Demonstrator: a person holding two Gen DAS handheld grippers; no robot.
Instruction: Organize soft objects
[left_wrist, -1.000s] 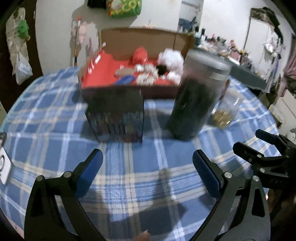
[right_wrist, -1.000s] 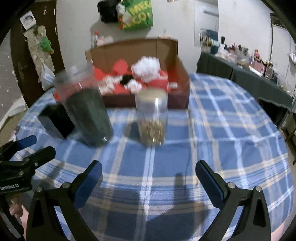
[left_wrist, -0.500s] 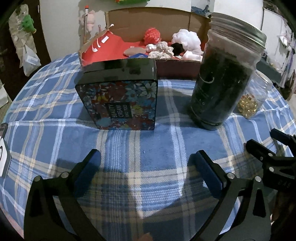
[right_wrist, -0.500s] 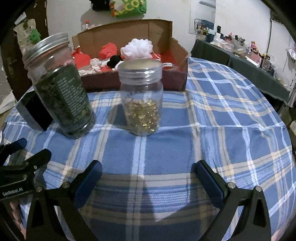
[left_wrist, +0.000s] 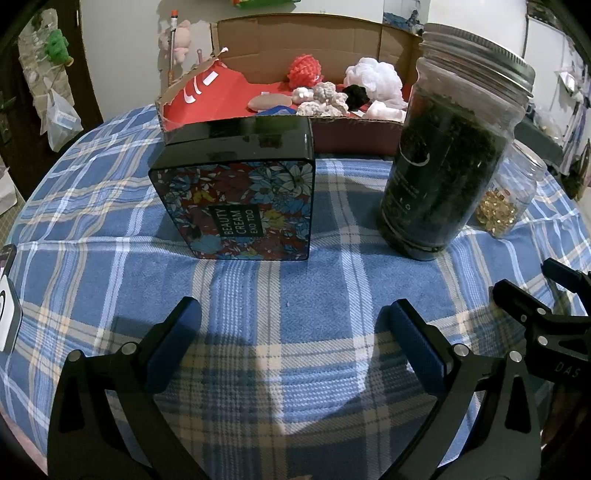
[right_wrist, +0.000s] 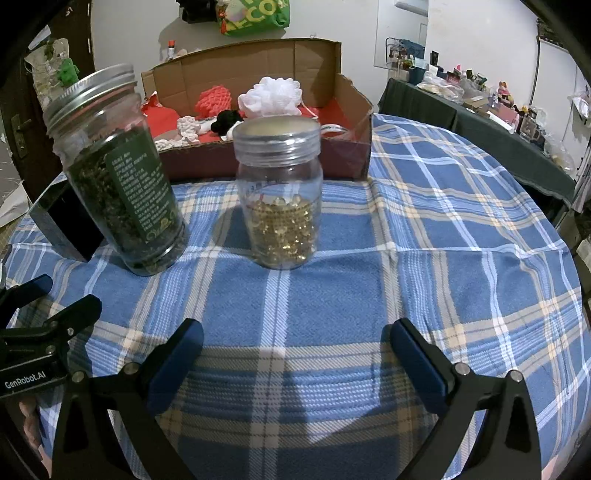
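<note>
A cardboard box (left_wrist: 321, 48) with a red lining stands at the table's far side. It holds soft things: a red mesh puff (left_wrist: 303, 69), a white puff (left_wrist: 373, 75), a black pom (left_wrist: 355, 95) and cream knitted pieces (left_wrist: 325, 96). The right wrist view also shows the box (right_wrist: 351, 96) and the white puff (right_wrist: 269, 94). My left gripper (left_wrist: 291, 332) is open and empty, low over the tablecloth in front of a floral tin (left_wrist: 240, 206). My right gripper (right_wrist: 295, 350) is open and empty, in front of a jar of gold beads (right_wrist: 280, 199).
A tall jar of dark leaves (left_wrist: 447, 147) stands right of the tin; it also shows in the right wrist view (right_wrist: 118, 173). The blue plaid tablecloth (right_wrist: 443, 240) covers a round table. A cluttered dark side table (right_wrist: 480, 110) stands at the right.
Both grippers have moved forward toward the tin and jars, which now look larger and sharper. Both stay open and empty.
</note>
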